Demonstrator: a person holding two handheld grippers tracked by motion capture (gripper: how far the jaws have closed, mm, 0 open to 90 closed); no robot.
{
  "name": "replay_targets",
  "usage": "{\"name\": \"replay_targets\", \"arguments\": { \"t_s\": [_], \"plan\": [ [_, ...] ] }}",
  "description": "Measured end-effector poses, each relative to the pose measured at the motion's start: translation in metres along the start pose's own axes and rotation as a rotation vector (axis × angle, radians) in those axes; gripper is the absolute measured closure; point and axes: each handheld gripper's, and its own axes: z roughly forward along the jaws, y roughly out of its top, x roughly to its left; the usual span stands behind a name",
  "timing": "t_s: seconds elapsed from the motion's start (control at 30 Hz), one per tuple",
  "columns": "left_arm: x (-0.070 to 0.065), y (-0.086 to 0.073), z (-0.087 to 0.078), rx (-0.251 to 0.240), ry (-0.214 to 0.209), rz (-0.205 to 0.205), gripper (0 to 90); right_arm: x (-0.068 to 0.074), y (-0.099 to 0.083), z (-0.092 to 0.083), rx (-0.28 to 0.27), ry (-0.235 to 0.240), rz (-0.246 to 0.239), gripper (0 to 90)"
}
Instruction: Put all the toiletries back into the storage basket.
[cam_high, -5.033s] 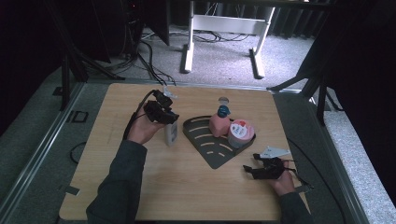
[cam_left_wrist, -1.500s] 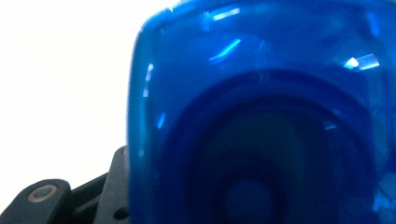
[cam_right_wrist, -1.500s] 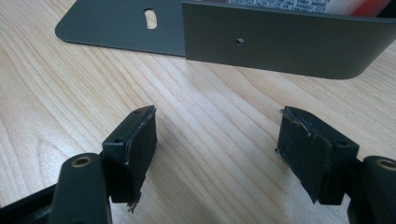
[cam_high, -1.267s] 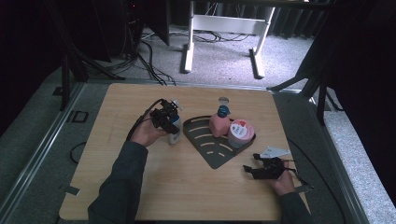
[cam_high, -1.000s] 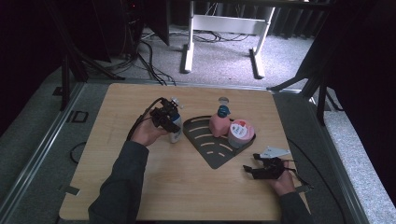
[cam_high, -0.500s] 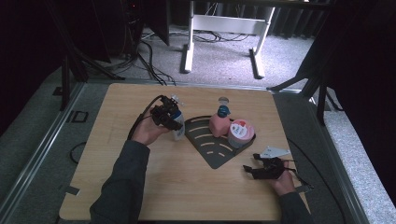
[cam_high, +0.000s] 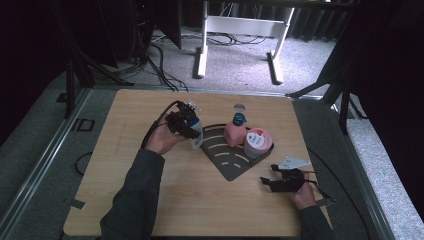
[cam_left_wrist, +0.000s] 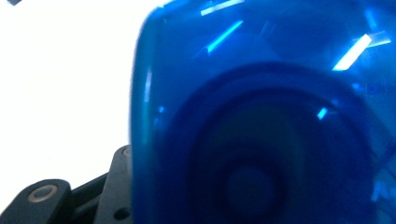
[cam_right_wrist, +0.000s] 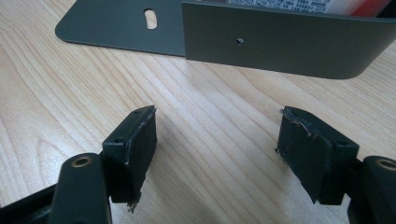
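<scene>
Blue-capped bottle (cam_high: 195, 136), upright and clamped in the left hand-held gripper (cam_high: 183, 121), stands just left of the dark slotted rack (cam_high: 227, 159), while the right hand-held gripper (cam_high: 276, 182) rests open, farther off.

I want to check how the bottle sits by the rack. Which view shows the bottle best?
The high view: the bottle appears whole, white with a blue cap, in the left hand-held gripper at the rack's left edge. The left gripper view gives a blurred blue close-up of it. The right gripper view faces the rack's wall.
</scene>
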Motion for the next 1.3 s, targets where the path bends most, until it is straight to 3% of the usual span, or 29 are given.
{"name": "replay_targets", "arguments": {
  "t_s": [1.3],
  "plan": [
    [-0.014, 0.019, 0.016, -0.036, -0.020, -0.003, 54.7, 0.000, 0.000, 0.000, 0.001, 0.000, -0.001, 27.8]
  ]
}}
